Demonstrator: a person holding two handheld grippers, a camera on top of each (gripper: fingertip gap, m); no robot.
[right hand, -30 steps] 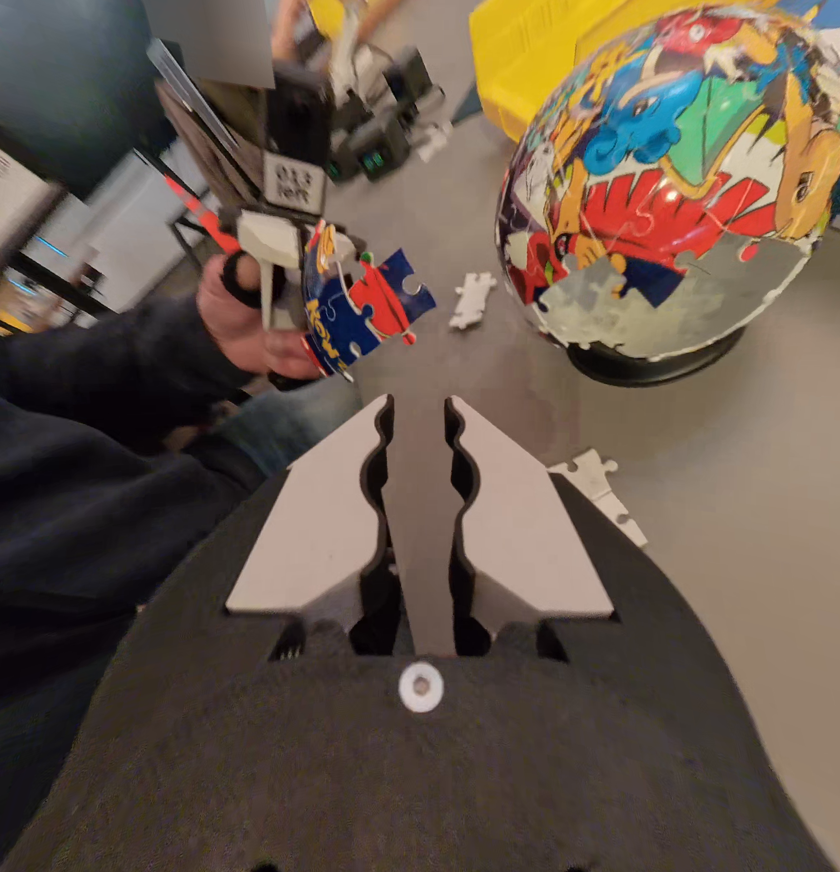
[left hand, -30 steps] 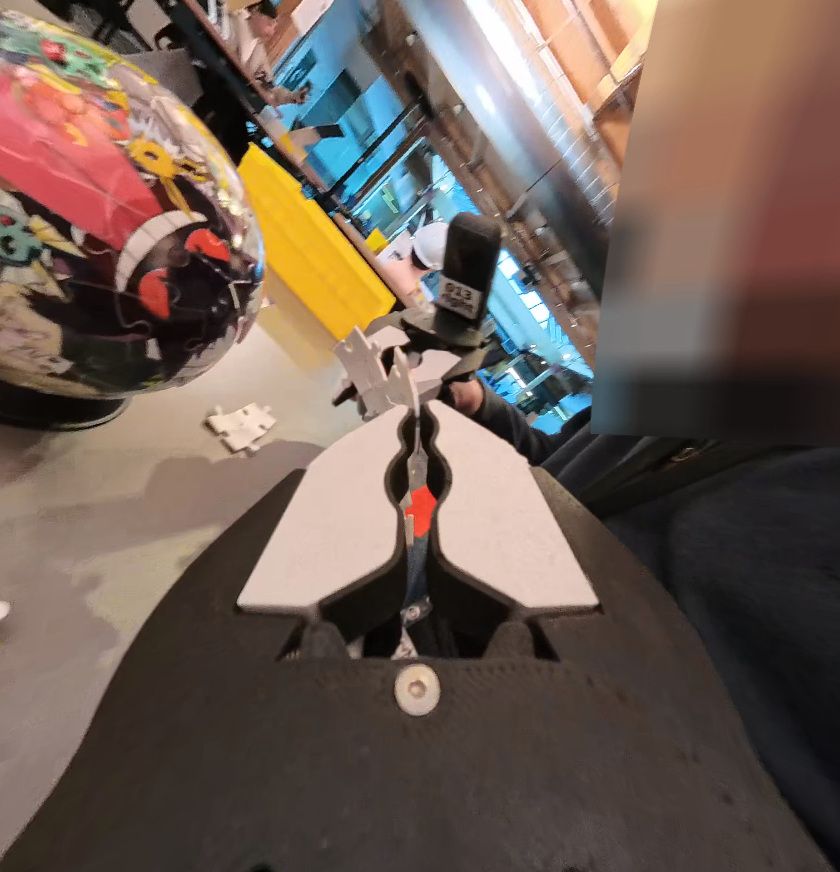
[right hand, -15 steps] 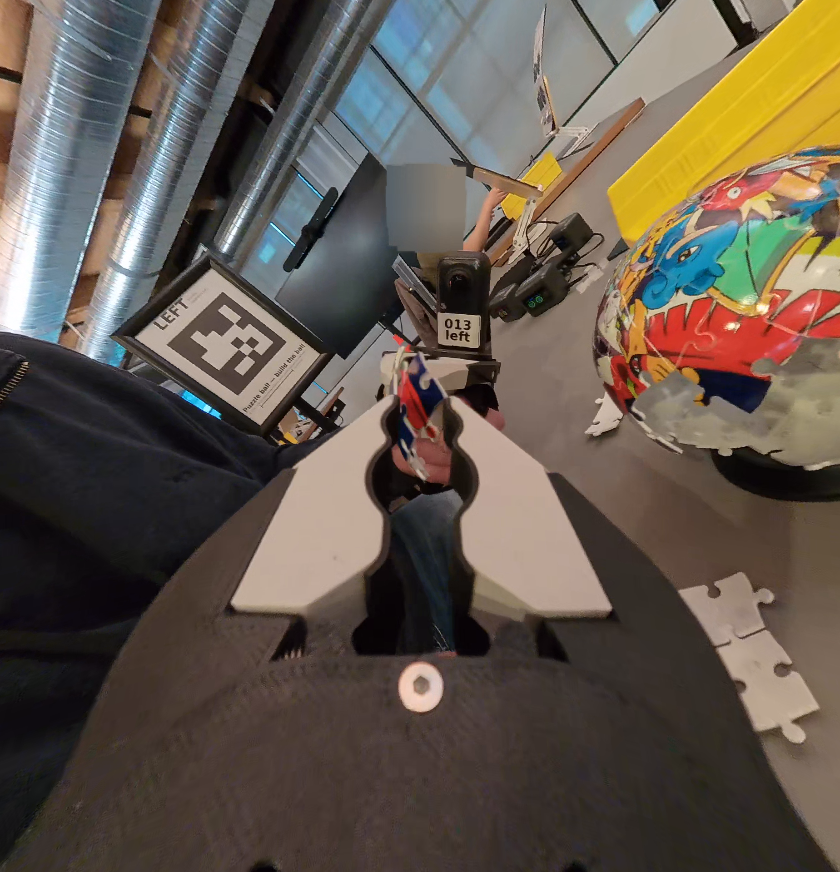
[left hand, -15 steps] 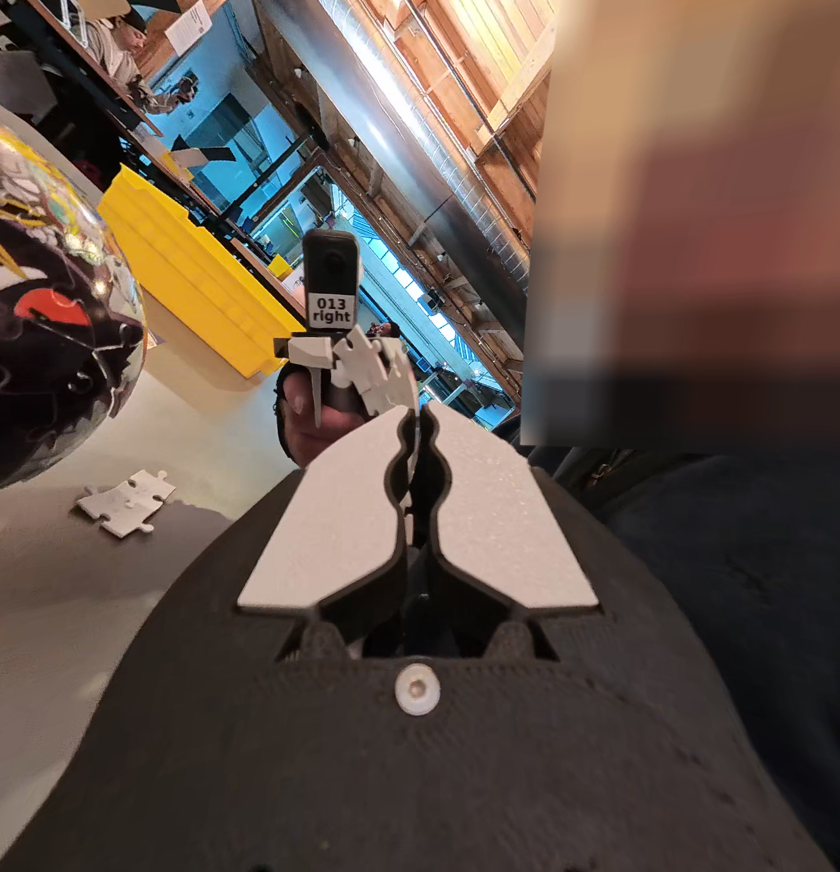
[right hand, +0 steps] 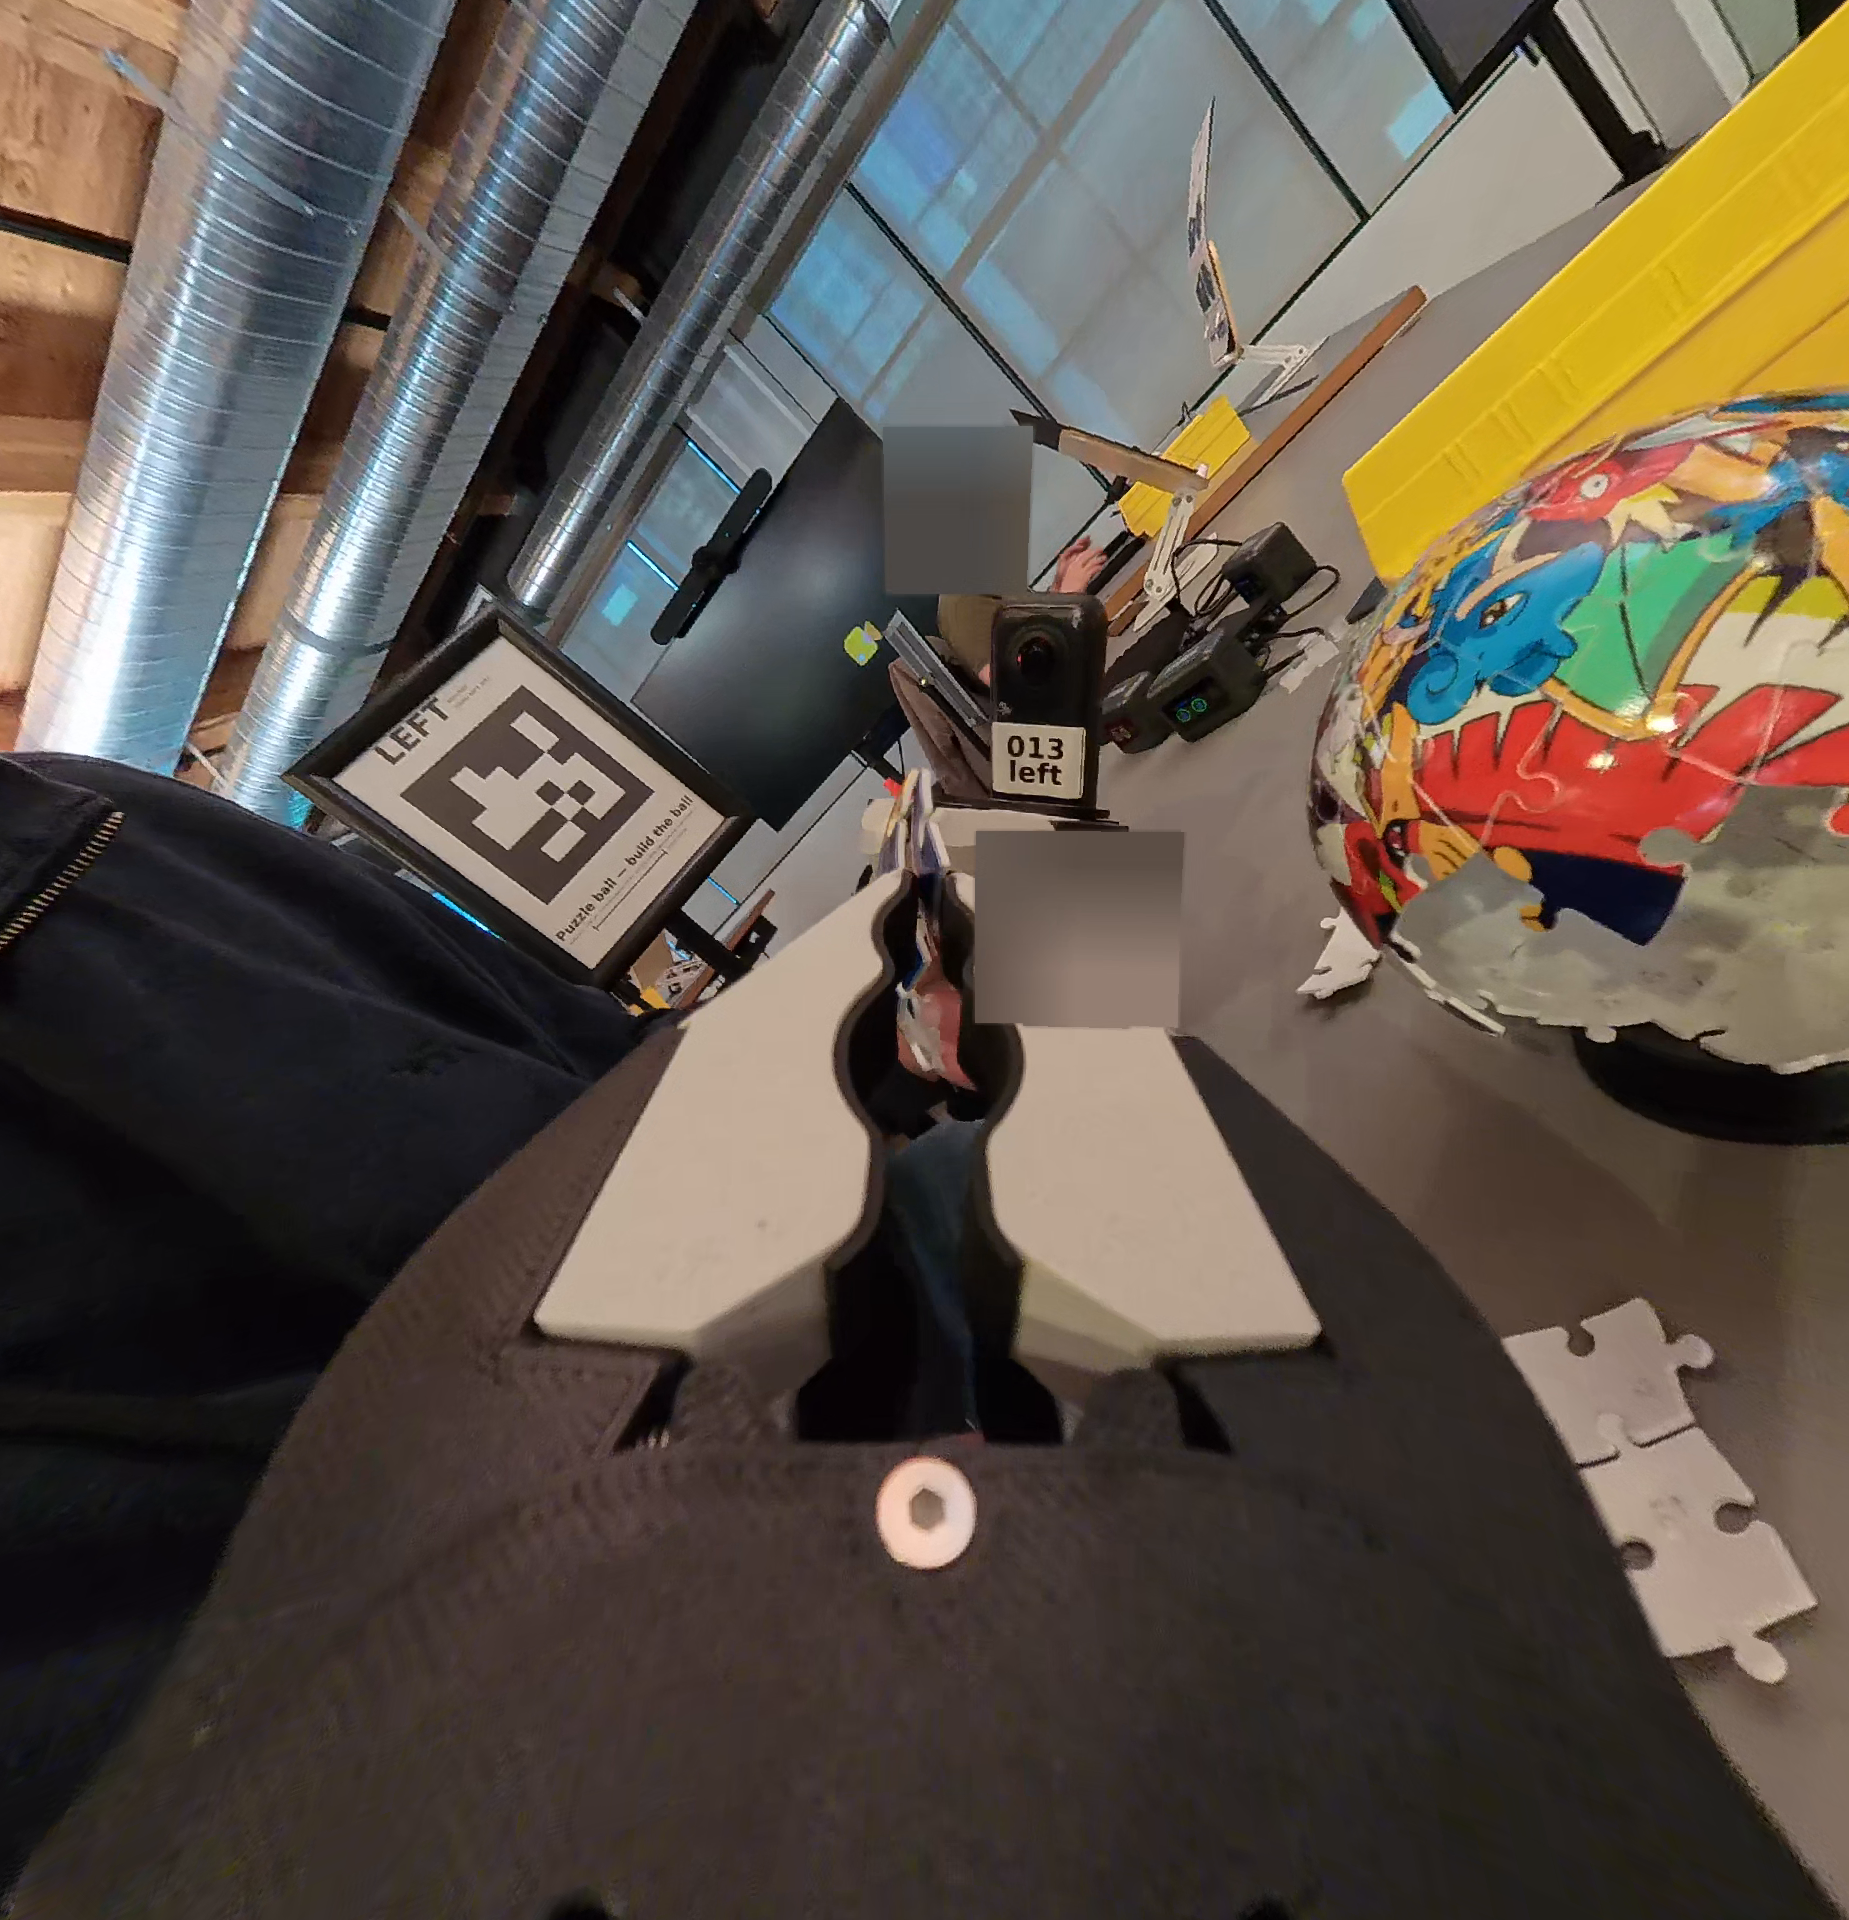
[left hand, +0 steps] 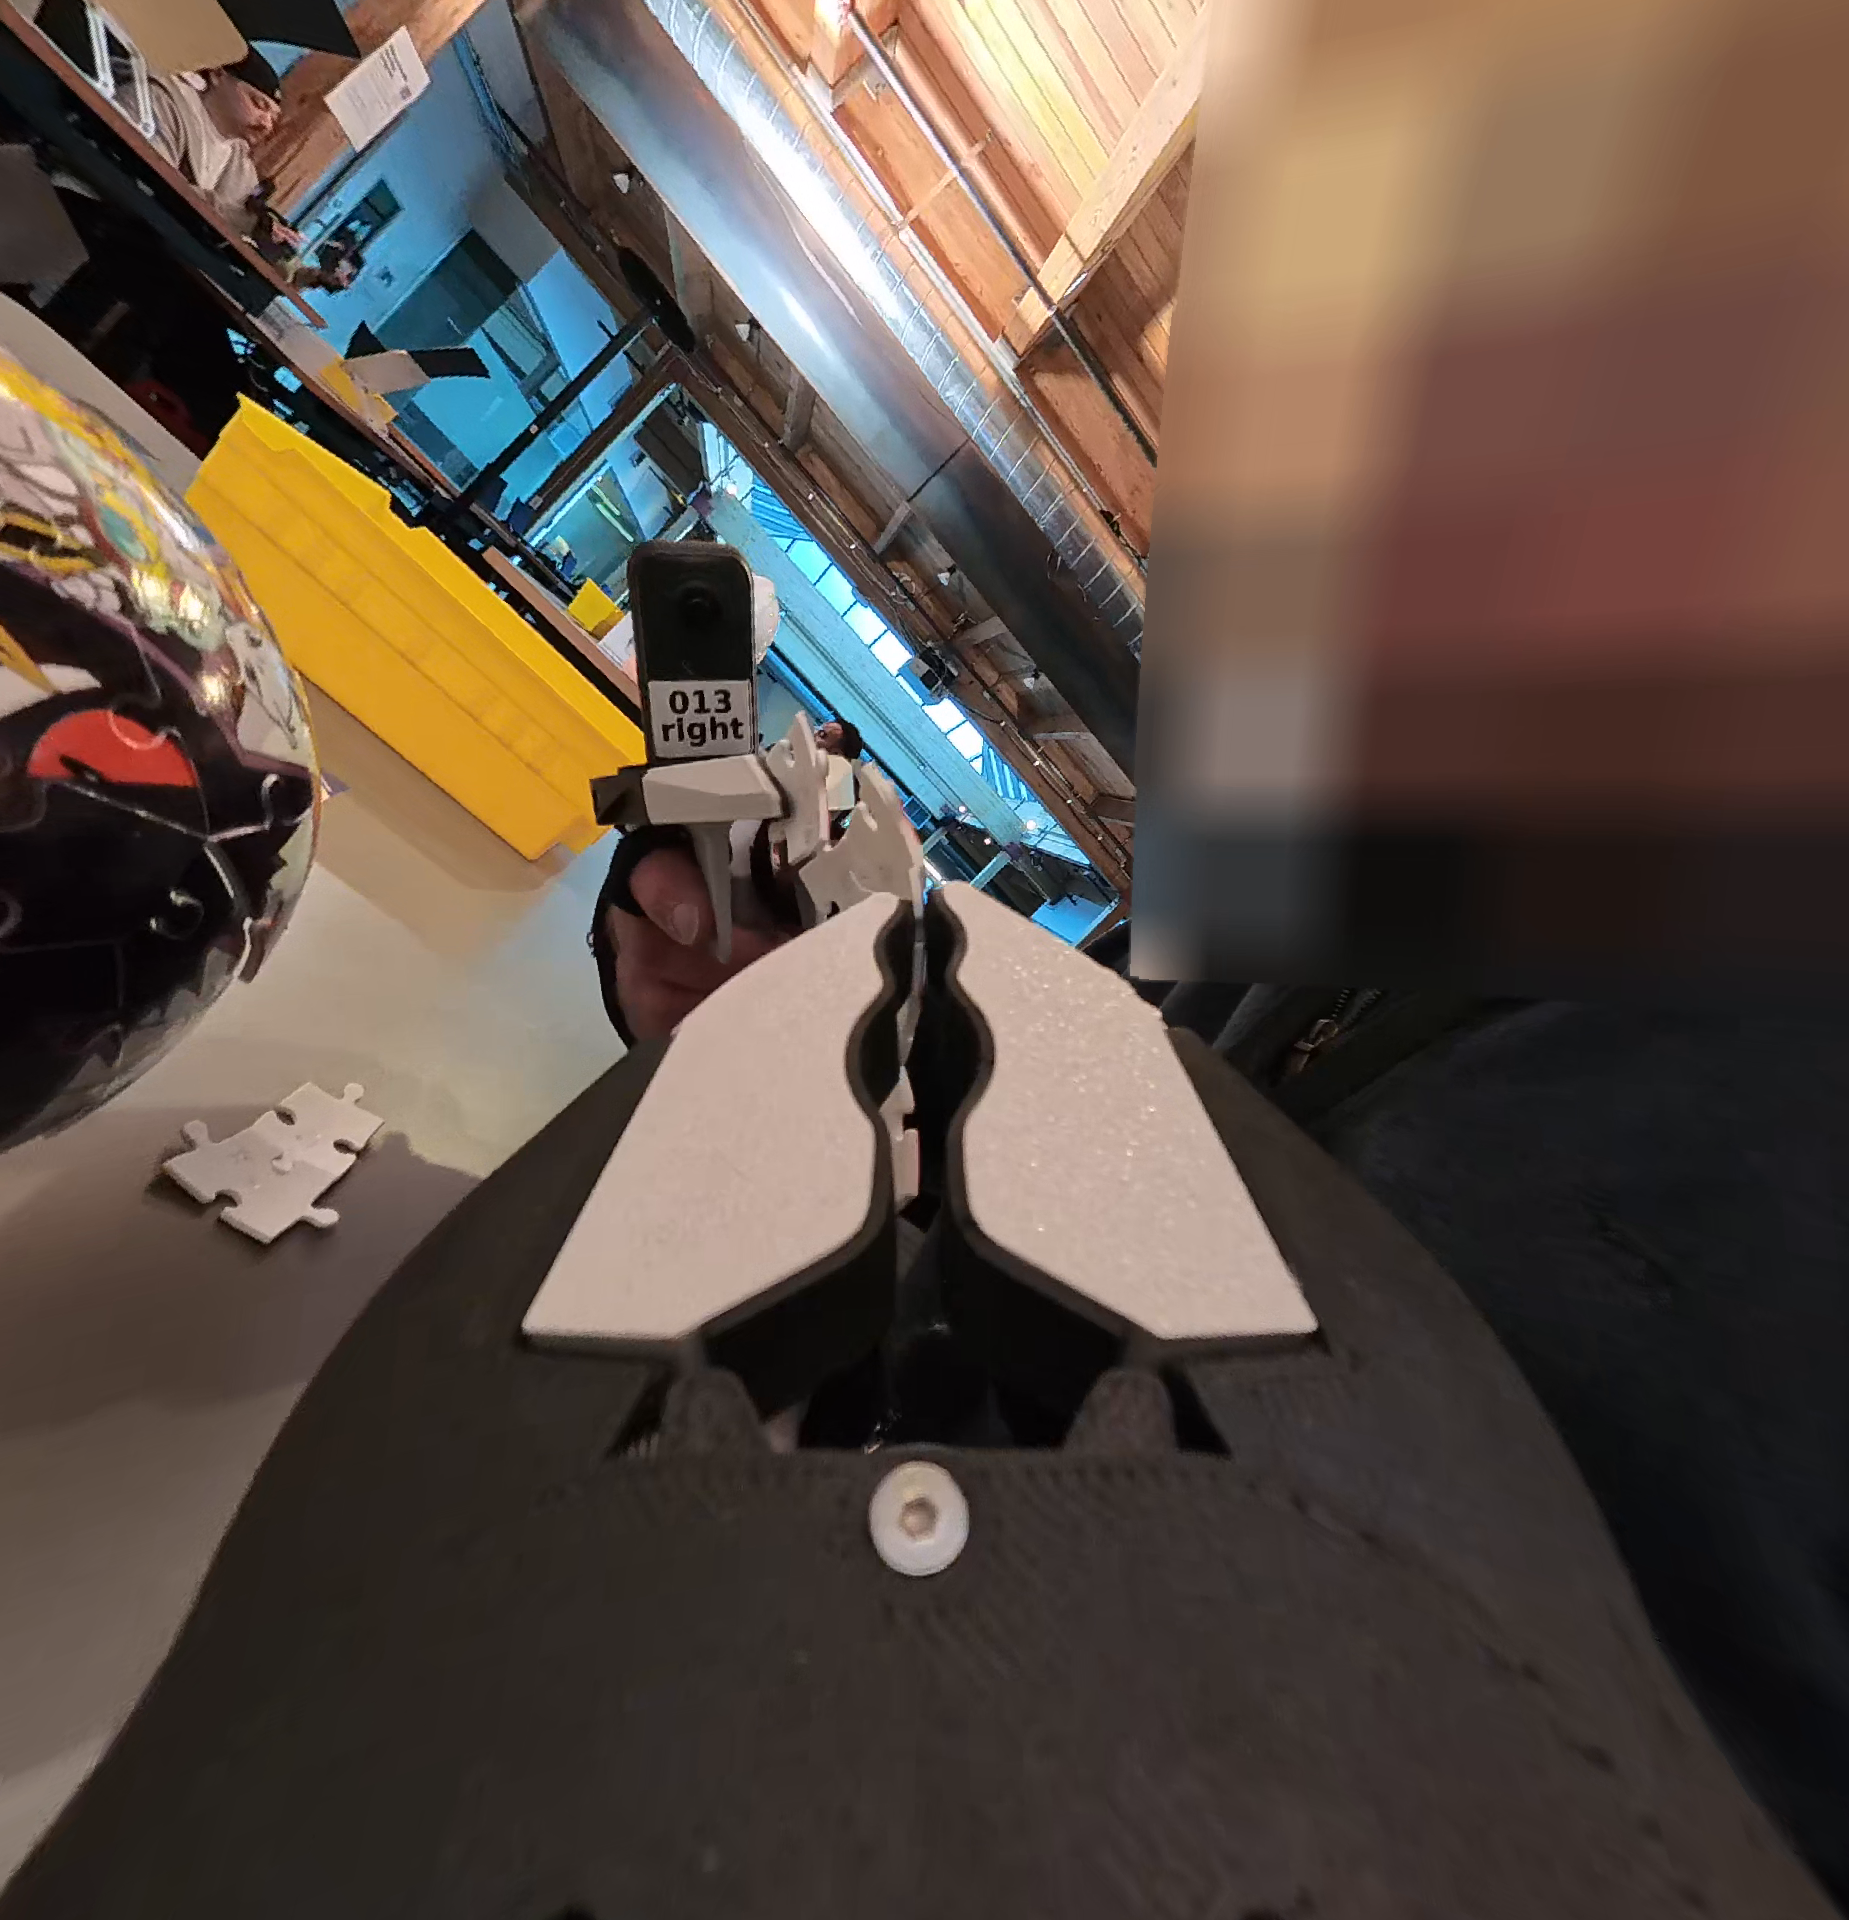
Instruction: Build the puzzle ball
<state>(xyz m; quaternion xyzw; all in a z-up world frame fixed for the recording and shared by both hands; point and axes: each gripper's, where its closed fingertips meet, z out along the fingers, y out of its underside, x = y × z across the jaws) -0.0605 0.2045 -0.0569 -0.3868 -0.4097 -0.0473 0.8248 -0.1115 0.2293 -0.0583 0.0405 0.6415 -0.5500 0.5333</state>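
Note:
The colourful puzzle ball (left hand: 120, 831) stands on a black stand (right hand: 1730, 1101) on the grey table; in the right wrist view the ball (right hand: 1626, 779) shows a bare grey patch low down. My left gripper (left hand: 918, 899) is shut on a few joined puzzle pieces (left hand: 858, 842), white backs showing, held up in the air. My right gripper (right hand: 925, 888) faces it and its fingers close on the same pieces (right hand: 925, 997), seen edge-on; its right fingertip is hidden.
Joined white-backed pieces (left hand: 271, 1158) lie on the table near the ball, also in the right wrist view (right hand: 1668, 1475). Another piece (right hand: 1341, 961) lies by the ball. A yellow bin (left hand: 411, 644) stands behind. A framed marker sign (right hand: 515, 800) and a person's dark jacket (right hand: 224, 1039) are close. One gripper's finger ends stand about 7 centimeters off the other's.
Both grippers swung up off the table to face each other. My right gripper, open before, moved onto the pieces my left gripper holds and its fingers narrowed around them.

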